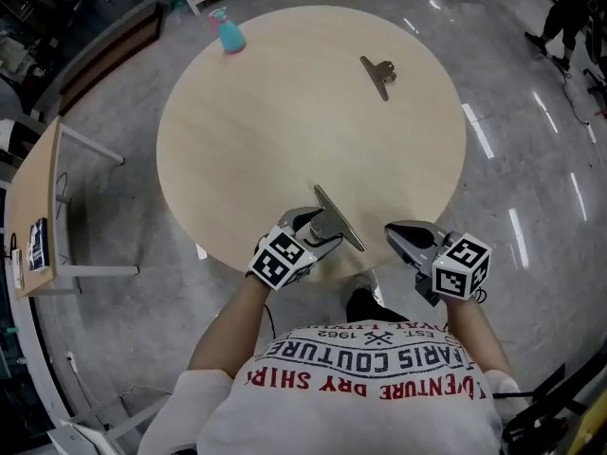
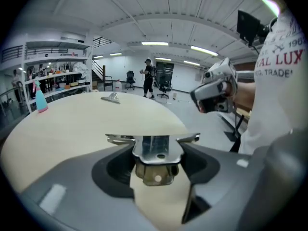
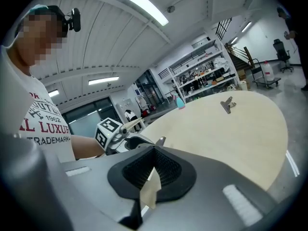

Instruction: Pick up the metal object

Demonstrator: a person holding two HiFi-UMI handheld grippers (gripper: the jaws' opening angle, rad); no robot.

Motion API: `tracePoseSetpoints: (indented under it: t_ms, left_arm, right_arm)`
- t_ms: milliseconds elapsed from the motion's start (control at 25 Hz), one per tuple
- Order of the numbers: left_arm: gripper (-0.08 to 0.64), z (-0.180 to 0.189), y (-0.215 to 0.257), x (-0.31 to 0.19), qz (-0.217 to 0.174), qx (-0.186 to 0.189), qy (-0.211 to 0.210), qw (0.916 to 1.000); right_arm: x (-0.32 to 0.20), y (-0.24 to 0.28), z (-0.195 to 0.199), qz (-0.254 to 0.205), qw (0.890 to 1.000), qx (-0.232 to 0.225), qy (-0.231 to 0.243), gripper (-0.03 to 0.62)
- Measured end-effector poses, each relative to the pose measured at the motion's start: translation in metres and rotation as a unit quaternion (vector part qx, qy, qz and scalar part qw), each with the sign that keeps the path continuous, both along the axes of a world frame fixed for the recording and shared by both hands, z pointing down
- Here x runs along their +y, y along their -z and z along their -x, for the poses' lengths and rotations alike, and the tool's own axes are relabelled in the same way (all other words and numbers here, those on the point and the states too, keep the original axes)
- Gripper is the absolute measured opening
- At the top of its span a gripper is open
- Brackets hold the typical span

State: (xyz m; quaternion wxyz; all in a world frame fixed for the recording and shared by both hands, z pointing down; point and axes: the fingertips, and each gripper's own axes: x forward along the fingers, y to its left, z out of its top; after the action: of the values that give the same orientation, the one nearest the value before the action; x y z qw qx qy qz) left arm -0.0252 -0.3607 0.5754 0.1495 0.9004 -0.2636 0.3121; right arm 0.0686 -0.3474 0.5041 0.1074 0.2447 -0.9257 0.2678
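Your left tongs [image 1: 321, 227] clamped on the metal bulldog clip [image 2: 155, 148] at the near edge of the round counter [image 1: 285, 112], your right tongs [image 1: 403, 236] closed and empty just beside it, a second clip [image 1: 377, 72] far across the counter.

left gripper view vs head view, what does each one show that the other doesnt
Only the left gripper view: a close look at the near metal clip pinched between the left gripper's jaws, plus shelving and a standing person far off.
Only the head view: the round table's full outline, the marker cubes, the printed shirt, a side table.
Both: the right gripper, the far clip and the blue spray bottle.
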Motion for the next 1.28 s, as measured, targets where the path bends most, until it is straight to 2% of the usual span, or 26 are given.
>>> tracePoseSetpoints:
  t_ms: [160, 280, 360, 640, 840, 1040, 1280]
  left_arm:
    - [0.285, 0.004, 0.065, 0.053, -0.003, 0.072, 0.018, 0.9973]
    - [0.287, 0.016, 0.108, 0.092, -0.031, 0.117, 0.033, 0.9921]
    - [0.287, 0.026, 0.129, 0.117, -0.049, 0.131, 0.038, 0.9894]
    - [0.287, 0.065, 0.168, 0.204, -0.102, 0.114, 0.036, 0.9875]
    - [0.287, 0.074, 0.193, 0.244, -0.126, 0.135, 0.034, 0.9822]
    - [0.287, 0.071, 0.205, 0.278, -0.141, 0.143, 0.042, 0.9787]
    - [0.287, 0.055, 0.21, 0.329, -0.143, 0.142, 0.057, 0.9778]
  right_arm:
    - [0.032, 0.029, 0.009, -0.047, 0.999, 0.007, -0.01, -0.001]
    - [0.065, 0.05, 0.022, -0.074, 0.997, -0.002, -0.01, 0.0]
    - [0.09, 0.059, 0.032, -0.089, 0.996, 0.0, -0.006, 0.0]
    - [0.18, 0.103, 0.061, -0.148, 0.989, -0.001, -0.011, 0.0]
    - [0.223, 0.13, 0.07, -0.18, 0.984, 0.013, -0.011, 0.0]
    - [0.257, 0.142, 0.072, -0.178, 0.984, 0.015, -0.004, 0.0]
    - [0.306, 0.147, 0.054, -0.177, 0.984, 0.018, 0.001, 0.0]
